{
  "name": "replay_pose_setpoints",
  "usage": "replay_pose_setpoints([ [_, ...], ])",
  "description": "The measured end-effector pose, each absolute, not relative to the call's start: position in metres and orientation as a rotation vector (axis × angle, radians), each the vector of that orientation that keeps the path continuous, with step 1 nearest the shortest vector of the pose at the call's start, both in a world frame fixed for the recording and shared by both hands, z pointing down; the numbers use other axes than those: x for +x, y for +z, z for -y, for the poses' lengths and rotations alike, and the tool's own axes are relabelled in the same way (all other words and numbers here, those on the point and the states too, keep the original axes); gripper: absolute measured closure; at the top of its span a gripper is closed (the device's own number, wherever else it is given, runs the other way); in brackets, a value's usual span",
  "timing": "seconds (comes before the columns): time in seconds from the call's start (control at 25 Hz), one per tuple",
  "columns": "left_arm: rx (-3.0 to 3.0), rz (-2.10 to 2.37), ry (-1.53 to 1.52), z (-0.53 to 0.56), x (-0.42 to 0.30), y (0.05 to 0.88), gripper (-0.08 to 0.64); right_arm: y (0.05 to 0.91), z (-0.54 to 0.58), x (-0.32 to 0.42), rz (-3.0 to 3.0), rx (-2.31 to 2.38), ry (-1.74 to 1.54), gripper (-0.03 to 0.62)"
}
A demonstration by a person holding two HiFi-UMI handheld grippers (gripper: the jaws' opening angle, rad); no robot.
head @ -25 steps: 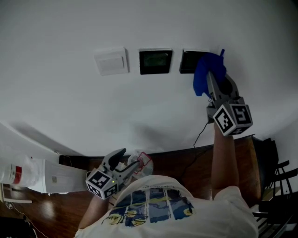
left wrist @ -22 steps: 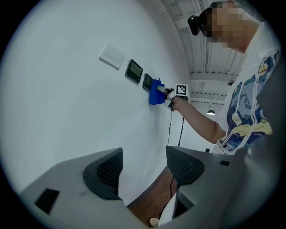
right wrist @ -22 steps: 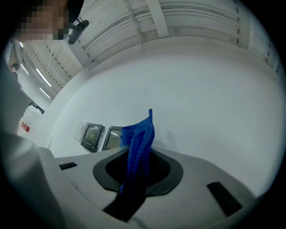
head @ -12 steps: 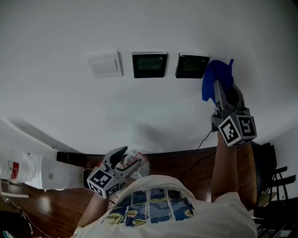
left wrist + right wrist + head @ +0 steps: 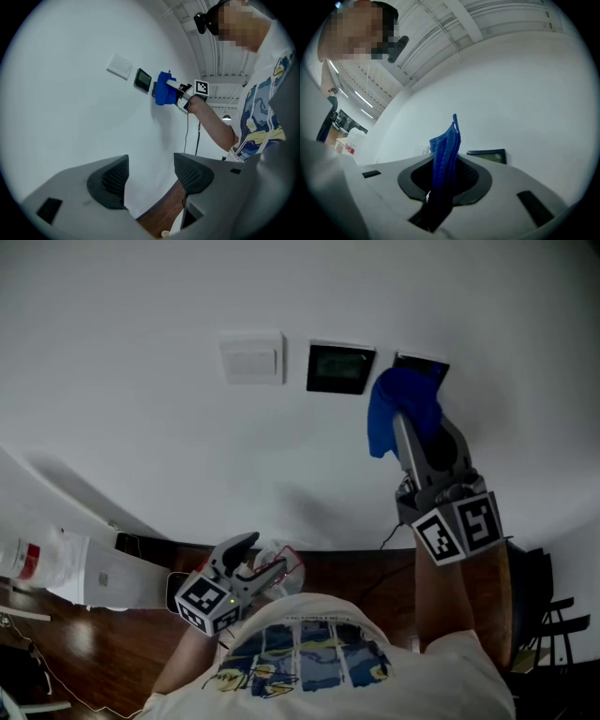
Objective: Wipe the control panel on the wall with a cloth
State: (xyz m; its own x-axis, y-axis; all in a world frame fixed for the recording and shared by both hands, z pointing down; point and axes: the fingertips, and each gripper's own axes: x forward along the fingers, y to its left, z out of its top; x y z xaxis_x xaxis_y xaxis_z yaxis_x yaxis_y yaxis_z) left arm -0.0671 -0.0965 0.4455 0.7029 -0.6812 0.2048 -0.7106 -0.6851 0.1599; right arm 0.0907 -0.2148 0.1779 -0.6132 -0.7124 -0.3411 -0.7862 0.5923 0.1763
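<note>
Three plates sit in a row on the white wall: a white switch plate (image 5: 251, 357), a dark control panel (image 5: 341, 367), and a second dark panel (image 5: 424, 364) that the blue cloth (image 5: 398, 407) partly covers. My right gripper (image 5: 405, 427) is shut on the cloth and holds it up against that right-hand panel. In the right gripper view the cloth (image 5: 445, 152) stands pinched between the jaws, with a panel (image 5: 488, 155) just beyond. My left gripper (image 5: 248, 568) hangs low by the person's torso, open and empty. The left gripper view shows the cloth (image 5: 162, 88) on the wall from afar.
A black cable (image 5: 390, 534) runs down the wall below the right gripper. The wooden floor (image 5: 366, 577) meets the wall at a dark skirting. A white container with a red label (image 5: 42, 563) lies at the left; a black chair (image 5: 553, 620) stands at the right.
The right gripper has swept the cloth leftward from beside the right-hand panel onto it. The left gripper has stayed low and open.
</note>
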Motion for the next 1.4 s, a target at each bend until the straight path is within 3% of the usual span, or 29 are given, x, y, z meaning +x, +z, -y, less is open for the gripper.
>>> replay_pose_setpoints([
  [0.24, 2.673, 1.139, 0.205, 0.081, -0.093, 0.448, 0.278, 0.181, 0.230, 0.017, -2.643, -1.150, 0.487, 0.494],
  [0.44, 2.663, 1.149, 0.194, 0.071, -0.109, 0.451, 0.278, 0.184, 0.250, -0.001, -2.624, -1.218, 0.499, 0.494],
  [0.76, 2.663, 1.130, 0.163, 0.070, -0.127, 0.458, 0.278, 0.189, 0.258, 0.024, -2.572, -1.377, 0.502, 0.494],
  [1.4, 2.711, 1.027, 0.209, 0.081, -0.087, 0.457, 0.278, 0.184, 0.265, 0.113, -2.486, -1.538, 0.488, 0.494],
])
